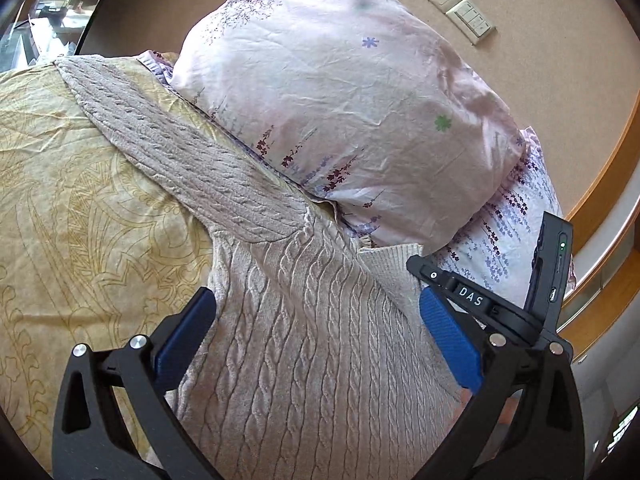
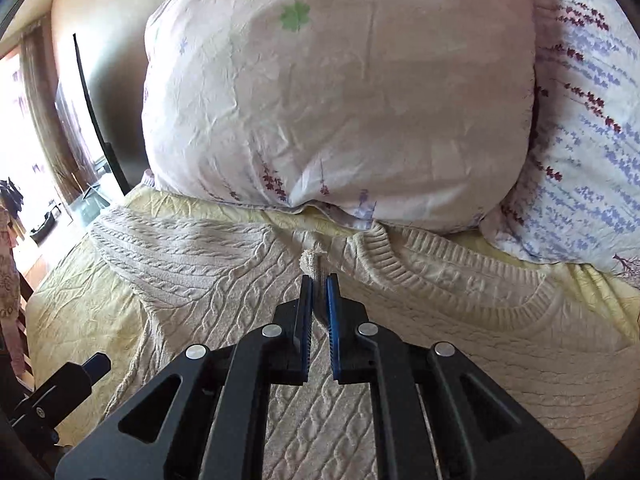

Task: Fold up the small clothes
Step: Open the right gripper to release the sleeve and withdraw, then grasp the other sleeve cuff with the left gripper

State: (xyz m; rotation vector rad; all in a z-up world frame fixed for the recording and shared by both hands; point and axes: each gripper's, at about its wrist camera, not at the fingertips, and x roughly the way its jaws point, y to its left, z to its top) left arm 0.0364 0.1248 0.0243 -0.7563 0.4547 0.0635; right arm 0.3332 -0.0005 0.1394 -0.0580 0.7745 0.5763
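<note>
A beige cable-knit sweater (image 1: 304,320) lies flat on a yellow patterned bedspread (image 1: 72,184), one sleeve (image 1: 160,136) stretched toward the far left. My left gripper (image 1: 316,308) is open and empty, its blue pads either side of the sweater's shoulder. In the right wrist view the sweater (image 2: 440,320) shows its ribbed collar (image 2: 460,280). My right gripper (image 2: 319,280) is shut on a pinched fold of the sweater's shoulder (image 2: 311,261), next to the collar. The right gripper's body (image 1: 480,300) shows in the left wrist view at the right.
A big pink floral pillow (image 1: 340,92) lies just beyond the sweater, on a second white floral pillow (image 2: 592,152). A wall with a socket and switch (image 1: 456,4) is behind. The bed's left edge (image 2: 36,288) drops toward a bright window.
</note>
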